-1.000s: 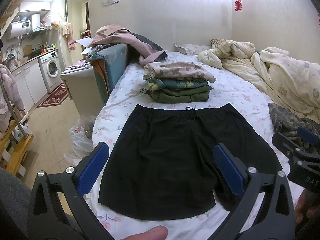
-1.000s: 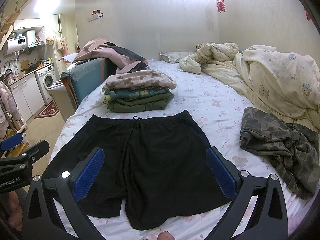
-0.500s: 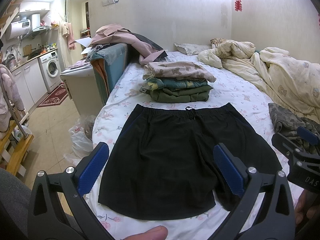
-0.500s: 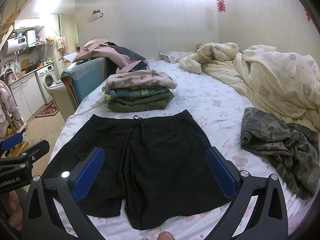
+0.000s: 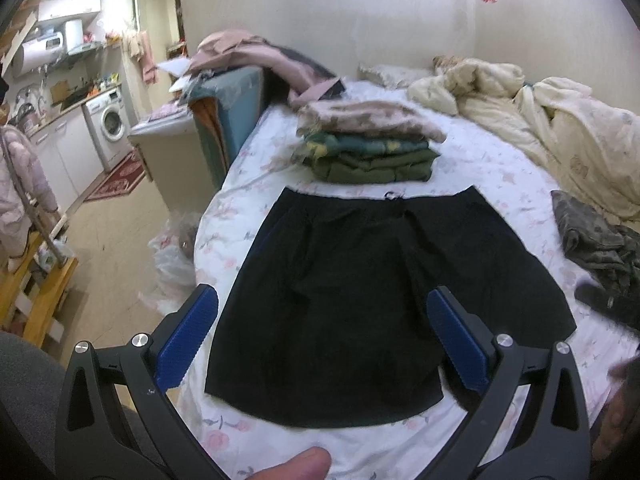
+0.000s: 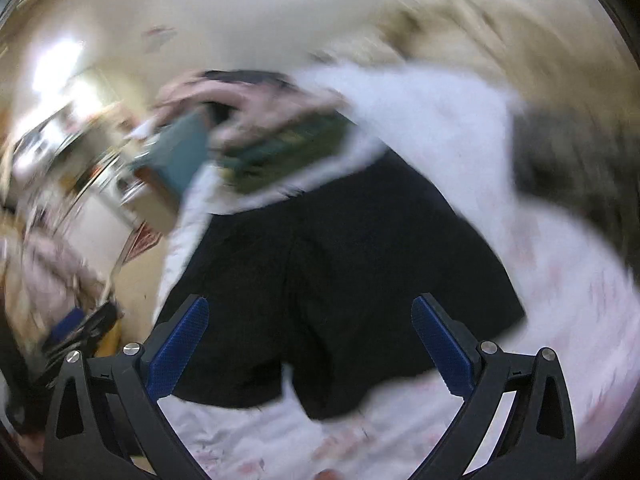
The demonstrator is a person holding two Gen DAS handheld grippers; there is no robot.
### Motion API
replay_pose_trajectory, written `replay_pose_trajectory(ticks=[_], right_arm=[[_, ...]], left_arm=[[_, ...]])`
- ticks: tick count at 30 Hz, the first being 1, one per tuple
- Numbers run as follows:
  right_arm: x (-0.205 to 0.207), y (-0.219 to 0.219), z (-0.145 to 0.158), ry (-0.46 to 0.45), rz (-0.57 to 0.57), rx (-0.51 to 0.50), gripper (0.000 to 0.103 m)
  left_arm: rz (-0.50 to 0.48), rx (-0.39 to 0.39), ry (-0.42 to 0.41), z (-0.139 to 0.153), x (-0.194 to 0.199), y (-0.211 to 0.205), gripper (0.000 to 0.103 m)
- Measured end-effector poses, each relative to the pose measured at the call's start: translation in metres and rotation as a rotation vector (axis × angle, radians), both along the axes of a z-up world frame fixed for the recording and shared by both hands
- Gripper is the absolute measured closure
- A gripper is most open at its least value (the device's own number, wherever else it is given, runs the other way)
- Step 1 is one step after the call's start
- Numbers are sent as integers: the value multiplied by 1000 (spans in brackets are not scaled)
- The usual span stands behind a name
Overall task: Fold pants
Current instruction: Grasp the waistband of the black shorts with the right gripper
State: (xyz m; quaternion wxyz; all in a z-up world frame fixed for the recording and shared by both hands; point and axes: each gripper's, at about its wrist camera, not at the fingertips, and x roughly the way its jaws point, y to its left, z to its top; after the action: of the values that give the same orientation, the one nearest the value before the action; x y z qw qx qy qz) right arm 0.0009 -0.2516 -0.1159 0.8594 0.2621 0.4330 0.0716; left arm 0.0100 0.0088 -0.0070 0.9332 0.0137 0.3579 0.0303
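Note:
Black shorts [image 5: 360, 280] lie flat on the flowered bed sheet [image 5: 480, 168], waistband away from me, leg hems near me. My left gripper [image 5: 322, 336] is open and empty, held above the near hem of the shorts. My right gripper [image 6: 310, 340] is open and empty above the shorts [image 6: 340, 264]; its view is heavily blurred and tilted. The right gripper also shows as a dark blur at the right edge of the left wrist view [image 5: 608, 300].
A stack of folded clothes [image 5: 368, 144] sits just beyond the waistband. A crumpled camouflage garment [image 5: 592, 236] lies to the right. A cream duvet [image 5: 560, 128] is heaped at the far right. The bed's left edge drops to the floor [image 5: 120, 240].
The right gripper has swung sharply, tilting and dropping closer to the shorts, so its view is blurred. The left gripper has shifted slightly. Both stay open.

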Motion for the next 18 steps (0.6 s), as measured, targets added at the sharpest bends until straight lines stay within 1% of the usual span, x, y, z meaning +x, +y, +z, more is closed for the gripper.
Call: replay_pose_trajectory(ticks=[1, 3, 5, 6, 7, 8, 9, 11, 12, 13, 15, 17, 18], right_arm=[[0, -12, -17, 67, -20, 65, 0], [-8, -34, -51, 185, -94, 198, 0], [-17, -44, -82, 278, -130, 335, 5], [-21, -48, -97, 318, -156, 401, 12], [-23, -52, -106, 336, -180, 431, 12], [-23, -52, -108, 333, -190, 431, 14], [-21, -57, -109, 329, -207, 421, 17], [-17, -67, -109, 308, -266, 396, 21], [-16, -75, -110, 301, -317, 376, 22], [-17, -85, -114, 291, -373, 390, 23], [-18, -99, -118, 269, -433, 447, 23], [-16, -106, -117, 246, -463, 433, 23], [-15, -109, -114, 230, -472, 404, 23]], left_arm=[[6, -18, 13, -1, 2, 2, 0], [14, -56, 28, -2, 7, 6, 0], [21, -73, 44, -4, 11, 8, 0], [23, -80, 58, -5, 14, 8, 0], [25, -91, 68, -6, 16, 9, 0], [25, -108, 82, -7, 17, 9, 0], [22, -127, 100, -9, 20, 9, 0], [14, -139, 115, -10, 21, 6, 0], [10, -132, 114, -10, 21, 4, 0], [7, -123, 113, -9, 21, 3, 0], [0, -108, 108, -9, 22, 0, 0], [-4, -106, 115, -11, 23, -1, 0], [-7, -106, 122, -12, 24, -1, 0]])
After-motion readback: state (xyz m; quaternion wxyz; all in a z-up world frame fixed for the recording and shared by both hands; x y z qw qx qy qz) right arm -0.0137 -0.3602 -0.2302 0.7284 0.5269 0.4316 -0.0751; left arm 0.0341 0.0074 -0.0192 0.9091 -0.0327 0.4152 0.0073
